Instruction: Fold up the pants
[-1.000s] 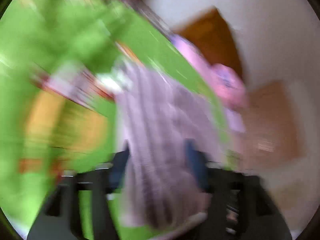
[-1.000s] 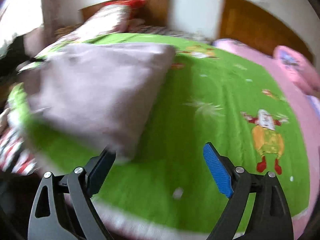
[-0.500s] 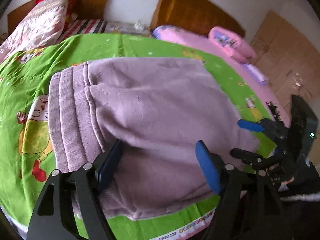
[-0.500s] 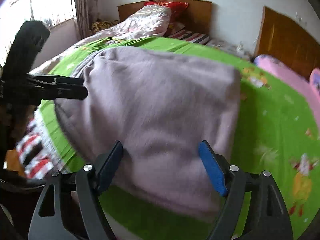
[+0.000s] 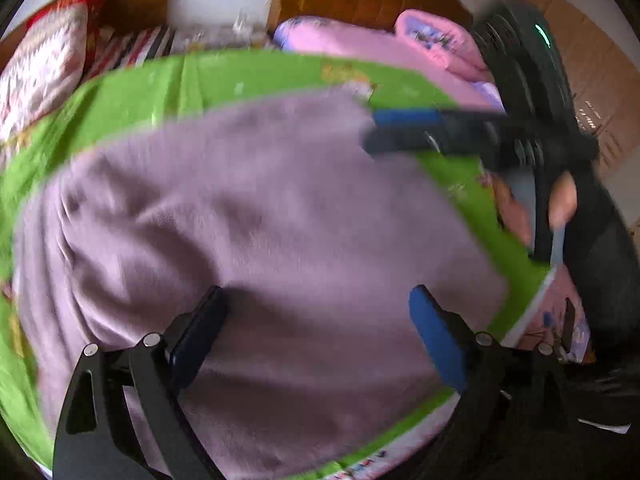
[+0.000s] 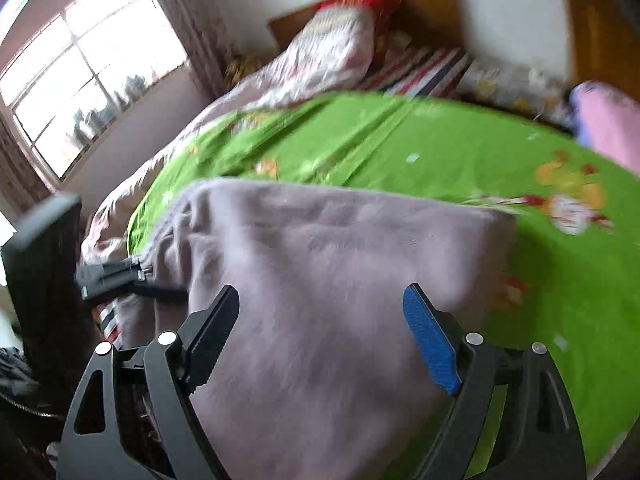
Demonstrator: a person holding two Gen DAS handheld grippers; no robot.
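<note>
The mauve pants [image 5: 280, 220] lie folded in a broad rectangle on the green cartoon-print sheet [image 5: 132, 92]. My left gripper [image 5: 320, 320] hovers over their near part, jaws wide and opening, with cloth below them but no pad pressing it. In the right wrist view the pants [image 6: 340, 260] fill the middle, and my right gripper [image 6: 320, 320] stands over their near edge, jaws also opening and free of the cloth. The right gripper [image 5: 384, 132] shows at the pants' far right corner, held by a hand. The left gripper [image 6: 132, 280] shows at the pants' left edge.
A patterned pillow [image 6: 340, 40] and wooden headboard [image 6: 432, 8] stand at the bed's head. Pink bedding [image 5: 400, 48] lies on the neighbouring bed, and cardboard boxes [image 5: 600, 80] stand past it. A window [image 6: 80, 80] is on the left. The bed's near edge [image 5: 400, 452] runs just under the grippers.
The pants, earlier hanging between the left jaws, now lie flat and folded on the sheet. The left jaws have spread. The right gripper has swung over onto the pants.
</note>
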